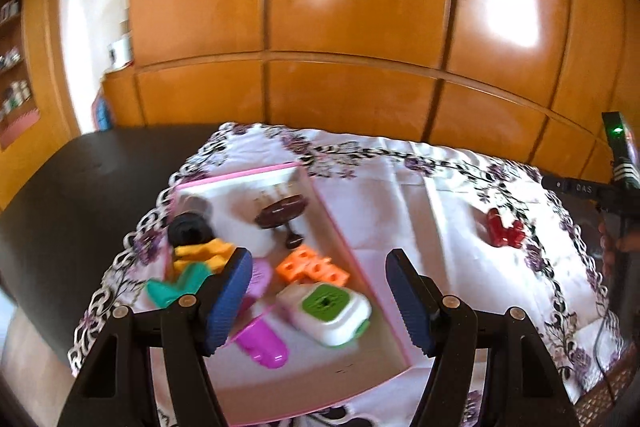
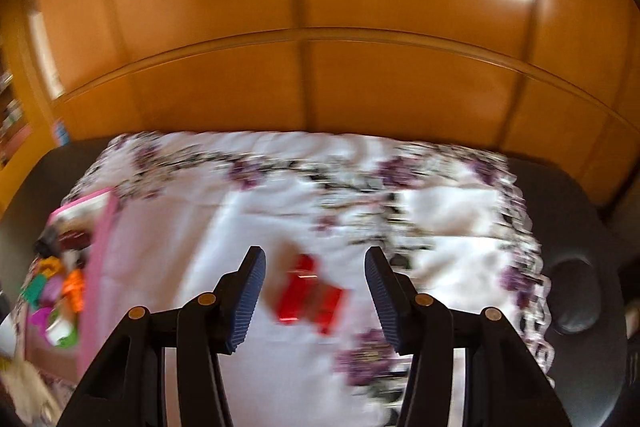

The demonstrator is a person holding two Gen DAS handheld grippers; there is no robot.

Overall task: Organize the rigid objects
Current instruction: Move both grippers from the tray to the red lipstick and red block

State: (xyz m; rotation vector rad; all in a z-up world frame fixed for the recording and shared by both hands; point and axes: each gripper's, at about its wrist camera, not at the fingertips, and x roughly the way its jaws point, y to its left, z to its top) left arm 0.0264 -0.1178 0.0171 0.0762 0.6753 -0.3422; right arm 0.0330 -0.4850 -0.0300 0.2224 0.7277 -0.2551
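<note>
Wooden cupboards (image 1: pixel 352 7) are backing your table (image 1: pixel 60 195). Your left tongs (image 1: pixel 320 303) are hanging apart over the pink box (image 1: pixel 344 247); only your right tongs (image 2: pixel 315 301), apart too, are framing the blurred red toy (image 2: pixel 308 295) closely.

White tablecloth (image 1: pixel 400 195), purple floral border | pink-rimmed box (image 1: pixel 340 239) | red toy (image 2: pixel 310 295) | orange block (image 1: pixel 314 267) | amber wood cabinets (image 1: pixel 360 7)

Wood-panelled room with a cloth-covered dark bench

Glossy orange-brown wardrobe doors (image 1: pixel 360 7) fill the far wall, with bright patches of light reflected on the right panels. A white wall (image 1: pixel 88 7) shows at far left, beside shelves (image 1: pixel 14 67) holding small items. The dark bench (image 1: pixel 80 187) carries a white cloth (image 1: pixel 440 195) edged with purple flowers and a lacy border.
</note>
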